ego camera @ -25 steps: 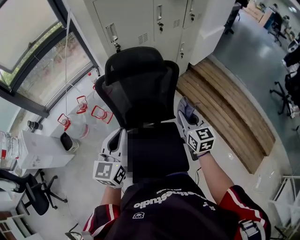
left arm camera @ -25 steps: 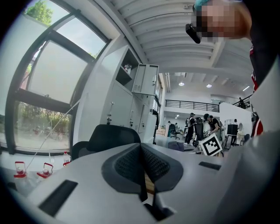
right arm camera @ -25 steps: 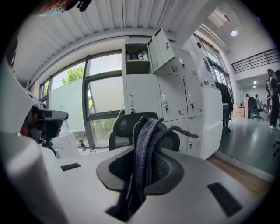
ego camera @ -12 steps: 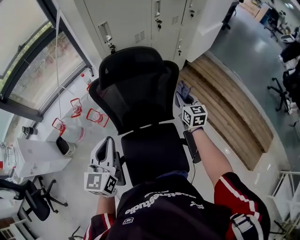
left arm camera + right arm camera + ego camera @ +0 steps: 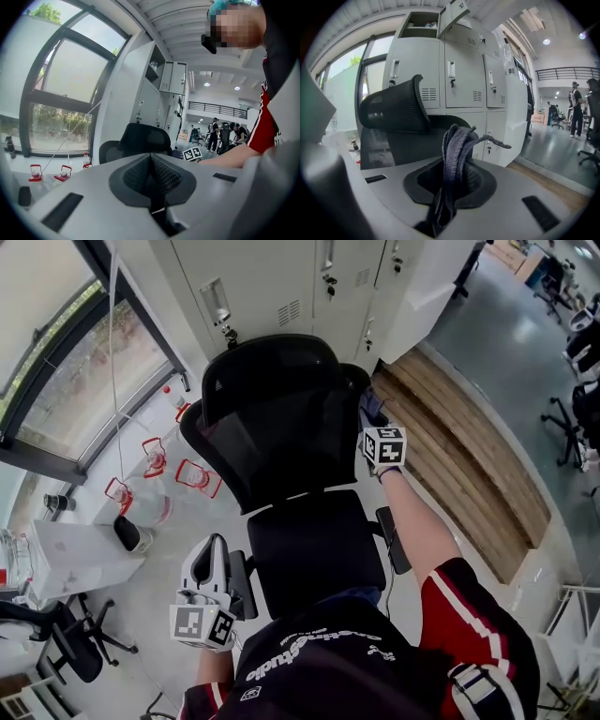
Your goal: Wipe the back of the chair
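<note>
Clamping dark cloth (image 5: 457, 145) between jaws, right gripper (image 5: 452, 178) sat at right edge of chair back (image 5: 277, 413), probably so cloth could sweep mesh. Chair back stood mid-scene, lockers (image 5: 309, 277) far behind, window (image 5: 56, 343) left. Left gripper (image 5: 151, 176) hung near, beside seat (image 5: 314, 549) left side, jaws pressed together on nothing, apparently kept out of way.

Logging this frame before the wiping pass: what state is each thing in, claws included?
left claw: shut, empty, low beside the seat.
right claw: shut on the cloth.
cloth: bunched, pinched between the jaws, near the backrest's right edge.
chair: upright, nobody seated.
upper locker door: swung open.
lower locker doors: shut.
</note>
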`<action>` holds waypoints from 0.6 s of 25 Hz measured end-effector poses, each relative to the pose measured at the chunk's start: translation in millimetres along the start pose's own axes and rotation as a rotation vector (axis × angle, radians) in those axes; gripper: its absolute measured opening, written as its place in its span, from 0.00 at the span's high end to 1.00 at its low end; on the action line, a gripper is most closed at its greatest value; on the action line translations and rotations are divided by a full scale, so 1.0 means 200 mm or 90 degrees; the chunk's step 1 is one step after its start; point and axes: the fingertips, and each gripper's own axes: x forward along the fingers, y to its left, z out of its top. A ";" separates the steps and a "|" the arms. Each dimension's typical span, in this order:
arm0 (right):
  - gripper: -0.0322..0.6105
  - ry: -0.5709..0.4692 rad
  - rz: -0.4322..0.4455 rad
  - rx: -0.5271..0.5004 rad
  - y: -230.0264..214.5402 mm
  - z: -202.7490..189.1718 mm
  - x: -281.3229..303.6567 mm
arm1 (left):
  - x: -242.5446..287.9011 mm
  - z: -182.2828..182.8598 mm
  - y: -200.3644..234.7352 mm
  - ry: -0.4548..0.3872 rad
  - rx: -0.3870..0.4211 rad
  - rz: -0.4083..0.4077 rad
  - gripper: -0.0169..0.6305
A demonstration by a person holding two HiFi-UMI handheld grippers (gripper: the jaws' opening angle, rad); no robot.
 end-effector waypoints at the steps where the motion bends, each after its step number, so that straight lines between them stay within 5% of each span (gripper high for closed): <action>1: 0.84 0.005 -0.008 -0.001 -0.01 -0.01 0.03 | 0.00 -0.01 0.00 0.004 -0.005 -0.001 0.94; 7: 0.84 0.016 -0.023 -0.003 0.01 -0.02 0.13 | -0.02 -0.07 0.00 0.023 -0.024 -0.008 0.94; 15: 0.84 0.011 0.024 -0.030 0.28 0.01 0.22 | -0.07 -0.09 0.06 0.016 -0.037 0.015 0.94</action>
